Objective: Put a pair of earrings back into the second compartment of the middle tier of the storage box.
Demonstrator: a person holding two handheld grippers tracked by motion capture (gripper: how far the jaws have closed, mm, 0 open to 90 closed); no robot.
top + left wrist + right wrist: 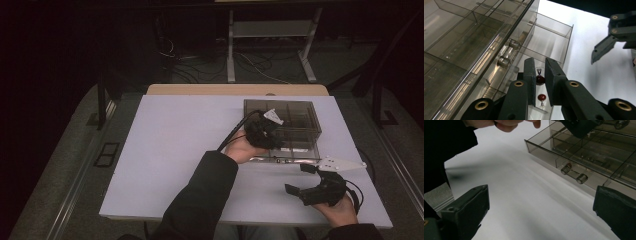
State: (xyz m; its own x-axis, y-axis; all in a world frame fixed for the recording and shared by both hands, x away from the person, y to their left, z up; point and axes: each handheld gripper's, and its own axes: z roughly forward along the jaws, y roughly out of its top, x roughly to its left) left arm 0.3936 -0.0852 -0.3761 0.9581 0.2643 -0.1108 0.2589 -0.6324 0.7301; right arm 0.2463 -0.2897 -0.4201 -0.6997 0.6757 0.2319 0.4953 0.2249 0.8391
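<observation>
The left gripper [540, 75] had its jaws drawn nearly together — a small dark-red bead [540, 80] showed in the narrow gap, over the pulled-out drawer [285, 159] of the smoky clear organizer box [281, 127]; whether the pads pressed it could not be told. The right gripper [301, 179] rested on the white table [170, 150] — jaws wide apart, empty, near the drawer's handle [574, 173].

table: we've got a white tabletop [170, 150] with a tan wooden strip [200, 89] along its far edge
floor: grey carpet [65, 165], cables [250, 62] loose behind the table
furniture: white metal stand legs [231, 50] further back
light: room's pretty dark, edges go black
</observation>
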